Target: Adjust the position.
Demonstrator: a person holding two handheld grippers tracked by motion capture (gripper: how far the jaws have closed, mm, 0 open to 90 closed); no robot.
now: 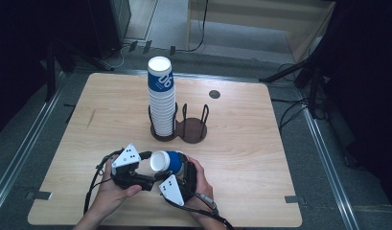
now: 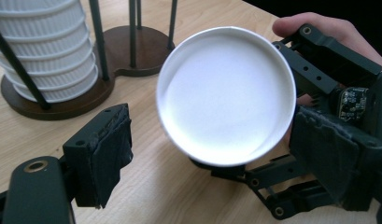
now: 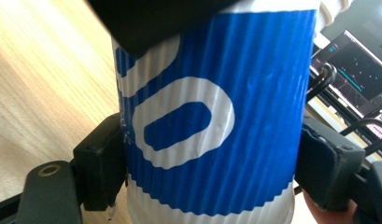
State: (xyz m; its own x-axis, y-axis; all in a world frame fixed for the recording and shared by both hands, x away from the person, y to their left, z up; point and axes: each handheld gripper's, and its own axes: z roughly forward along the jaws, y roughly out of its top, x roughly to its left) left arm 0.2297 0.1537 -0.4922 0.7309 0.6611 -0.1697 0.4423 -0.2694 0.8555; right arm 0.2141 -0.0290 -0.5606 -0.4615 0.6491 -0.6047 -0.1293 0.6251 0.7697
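Wooden table (image 1: 241, 143): right claw (image 3: 207, 172) grips blue cup (image 3: 212, 116).

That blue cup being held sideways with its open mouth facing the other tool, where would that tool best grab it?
Probably at the rim. The blue cup lies on its side in the right tool, which clamps its ribbed wall, so the body is taken. Its open mouth faces the open left tool, which could come straight on, one jaw inside and one outside the rim.

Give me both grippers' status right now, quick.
Left gripper: open, jaws spread wide, holding nothing; the paper cup's white mouth faces it.
Right gripper: shut on the paper cup, one of its jaws on each side of the blue ribbed wall.
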